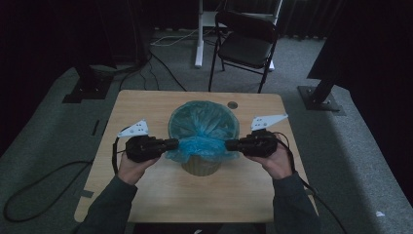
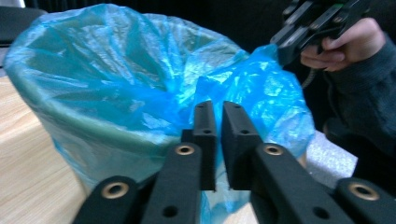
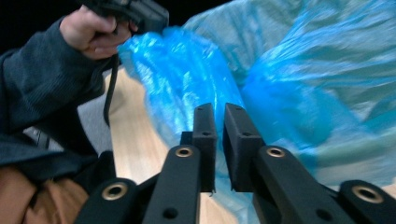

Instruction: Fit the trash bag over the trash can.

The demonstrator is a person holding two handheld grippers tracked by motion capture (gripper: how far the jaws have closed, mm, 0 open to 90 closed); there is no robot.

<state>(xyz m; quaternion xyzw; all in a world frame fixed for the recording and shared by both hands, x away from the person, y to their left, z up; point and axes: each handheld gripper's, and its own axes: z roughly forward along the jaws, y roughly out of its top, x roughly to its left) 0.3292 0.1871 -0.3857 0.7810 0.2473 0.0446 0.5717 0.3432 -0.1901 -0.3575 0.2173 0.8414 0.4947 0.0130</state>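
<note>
Bin (image 1: 199, 165) mostly hidden under blue bag (image 1: 204, 129), left gripper (image 1: 171, 144) and right gripper (image 1: 233, 144) both pinching the bag's edge, chair (image 1: 246, 41) beyond table (image 1: 146, 105).

- High view is dim, its corners falling to black (the tabletop (image 1: 146, 195) is the lightest patch).
- Both gripper views are brighter, with soft motion blur on the blue bin liner (image 3: 317, 70).

A bin (image 1: 199, 163) stands mid-counter (image 1: 146, 195), lined with a bag (image 1: 207, 122). The left gripper (image 1: 173, 144) sits at its 9 o'clock, the right gripper (image 1: 231, 145) at 3 o'clock. A chair (image 1: 246, 44) stands on the floor at 12 o'clock, beyond the counter.
</note>
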